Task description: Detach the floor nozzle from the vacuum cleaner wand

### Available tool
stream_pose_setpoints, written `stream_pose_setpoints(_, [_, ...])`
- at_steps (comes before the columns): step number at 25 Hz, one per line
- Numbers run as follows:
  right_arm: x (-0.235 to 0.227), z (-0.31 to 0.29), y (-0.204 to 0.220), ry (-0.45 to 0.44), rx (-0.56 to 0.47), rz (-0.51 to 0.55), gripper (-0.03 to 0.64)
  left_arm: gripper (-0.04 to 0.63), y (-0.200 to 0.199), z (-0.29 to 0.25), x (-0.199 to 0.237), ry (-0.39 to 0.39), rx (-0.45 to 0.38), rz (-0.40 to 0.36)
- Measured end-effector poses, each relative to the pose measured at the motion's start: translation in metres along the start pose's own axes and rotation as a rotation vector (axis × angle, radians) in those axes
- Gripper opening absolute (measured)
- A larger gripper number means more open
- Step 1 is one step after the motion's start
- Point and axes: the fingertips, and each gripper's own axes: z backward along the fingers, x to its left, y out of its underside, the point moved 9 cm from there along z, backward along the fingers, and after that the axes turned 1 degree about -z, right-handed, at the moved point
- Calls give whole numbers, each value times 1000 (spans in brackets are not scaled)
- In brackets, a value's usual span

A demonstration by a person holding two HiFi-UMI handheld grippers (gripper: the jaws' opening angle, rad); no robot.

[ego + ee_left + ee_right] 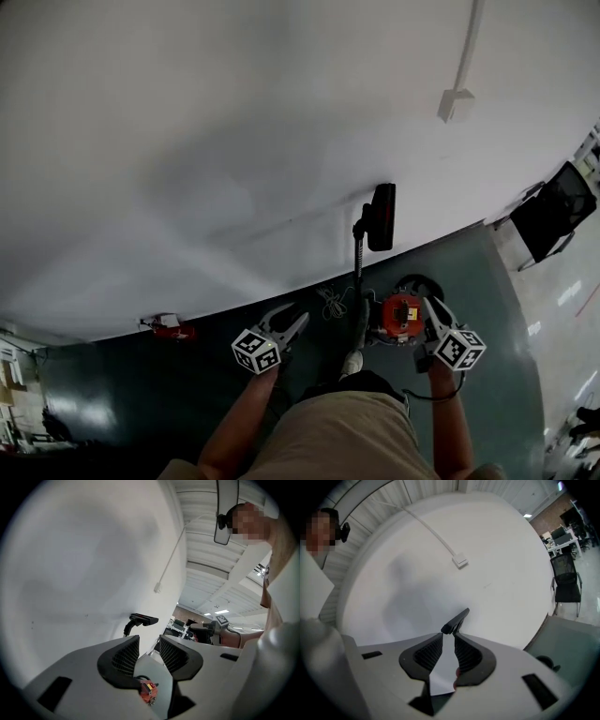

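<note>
The black floor nozzle [382, 216] is up against the white wall, on the end of the dark wand [357, 267], which rises from the red canister vacuum [401, 316] on the dark floor. My left gripper [298, 322] hovers left of the wand's lower end, shut and empty. My right gripper [429, 307] is just right of the canister, also shut with nothing in it. In the left gripper view the nozzle [143, 618] shows beyond the jaws [149, 639], apart from them. In the right gripper view the nozzle [456, 620] stands just past the jaw tips [448, 634].
A black chair [555, 214] stands at the right by the wall. A white cable duct [459, 75] runs down the wall. A small red object [173, 330] lies at the wall's foot on the left. A loose cord [333, 302] lies beside the wand. My shoe [352, 361] is near the canister.
</note>
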Motion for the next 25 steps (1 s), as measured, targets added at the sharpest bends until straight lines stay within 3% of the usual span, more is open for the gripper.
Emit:
stream_pose_setpoints(6, [-10, -23, -14, -49, -41, -48, 81, 126, -21, -50, 21, 7, 56, -48])
stream_pose_setpoints(11, [-27, -24, -24, -54, -55, -153, 81, 126, -17, -98, 29, 11, 95, -54])
stream_pose_setpoints(20, [-30, -59, -48, -42, -26, -169, 86, 162, -13, -181, 74, 76, 182, -87])
stream_pose_setpoints(25, [-14, -97, -71, -48, -18, -179, 137, 205, -10, -222, 106, 124, 262, -122])
